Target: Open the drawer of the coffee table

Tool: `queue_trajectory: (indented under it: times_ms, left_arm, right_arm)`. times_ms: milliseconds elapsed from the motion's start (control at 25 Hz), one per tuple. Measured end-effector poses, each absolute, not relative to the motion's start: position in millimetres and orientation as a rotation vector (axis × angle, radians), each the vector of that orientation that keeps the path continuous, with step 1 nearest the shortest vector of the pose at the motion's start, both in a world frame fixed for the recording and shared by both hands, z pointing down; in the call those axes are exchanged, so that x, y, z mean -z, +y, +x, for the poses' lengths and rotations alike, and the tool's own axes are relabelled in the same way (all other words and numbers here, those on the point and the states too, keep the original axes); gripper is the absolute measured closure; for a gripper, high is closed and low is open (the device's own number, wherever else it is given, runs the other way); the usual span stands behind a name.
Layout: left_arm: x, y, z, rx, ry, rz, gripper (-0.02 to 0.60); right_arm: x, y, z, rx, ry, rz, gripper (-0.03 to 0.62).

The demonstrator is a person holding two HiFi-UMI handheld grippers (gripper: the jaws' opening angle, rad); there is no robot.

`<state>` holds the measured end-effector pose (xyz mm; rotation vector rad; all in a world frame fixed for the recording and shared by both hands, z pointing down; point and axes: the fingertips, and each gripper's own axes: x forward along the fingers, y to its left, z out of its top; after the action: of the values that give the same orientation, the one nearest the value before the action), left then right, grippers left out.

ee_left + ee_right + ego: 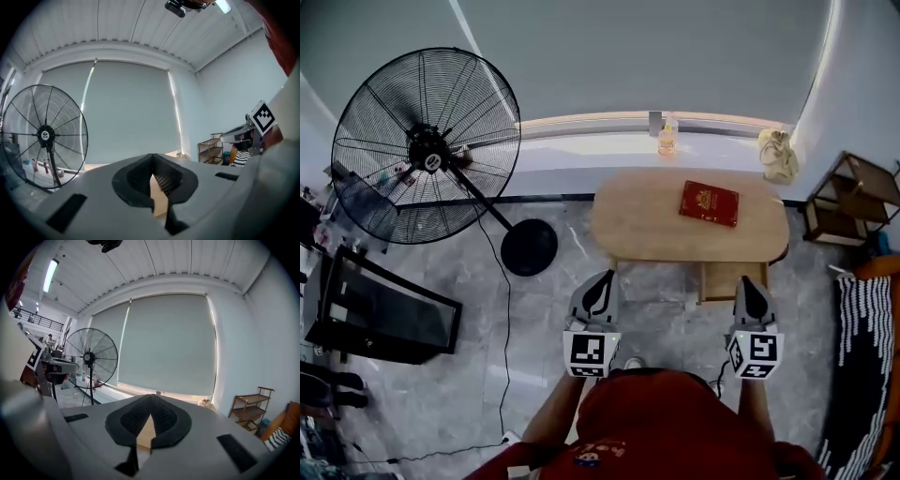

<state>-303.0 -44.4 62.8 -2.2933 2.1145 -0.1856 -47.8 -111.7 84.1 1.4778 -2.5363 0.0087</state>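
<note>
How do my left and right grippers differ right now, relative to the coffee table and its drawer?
The left gripper hangs over bare floor near the coffee table's left front corner, while the right gripper hangs in line with the pulled-out drawer. In the head view the left gripper leans slightly inward and the right gripper points nearly straight ahead. Shared: both have their jaws shut with nothing between them.

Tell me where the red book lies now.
In the head view, the red book lies on the right half of the oval coffee table, near its far edge.
</note>
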Motion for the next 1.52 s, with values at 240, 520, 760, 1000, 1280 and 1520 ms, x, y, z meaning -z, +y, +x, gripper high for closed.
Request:
queue_trajectory:
  times_ms: [240, 520, 760, 1000, 1280, 1520]
  left_arm:
    - [-50.2, -34.0, -324.3, 0.168, 2.156, -2.195, 0.575]
    - [-56.8, -27.0, -333.3, 0.17, 2.194, -2.178, 0.575]
    - [-55.9, -21.5, -335.1, 0.169, 2.196, -2.174, 0.575]
    - [-57.8, -19.4, -334.0, 0.177, 2.196, -2.168, 0.575]
    - [-57.3, -18.7, -336.8, 0.177, 2.195, -2.166, 0.575]
    - [-58.5, -17.5, -338.5, 0.182, 2.194, -2.165, 0.575]
  right_arm:
    - [-62.8, -111.1, -50.7, 0.028, -2.557, 1.483, 0.597]
    - [-67.4, -109.4, -57.7, 0.035, -2.556, 1.471, 0.597]
    - [-69.4, -105.3, -60.8, 0.041, -2.555, 1.464, 0.597]
    - [-69.1, -105.3, -60.4, 0.049, -2.555, 1.465, 0.597]
    - [-68.1, -104.8, -63.7, 0.057, -2.555, 1.457, 0.597]
    - [-67.1, -105.0, -63.2, 0.068, -2.55, 1.46, 0.597]
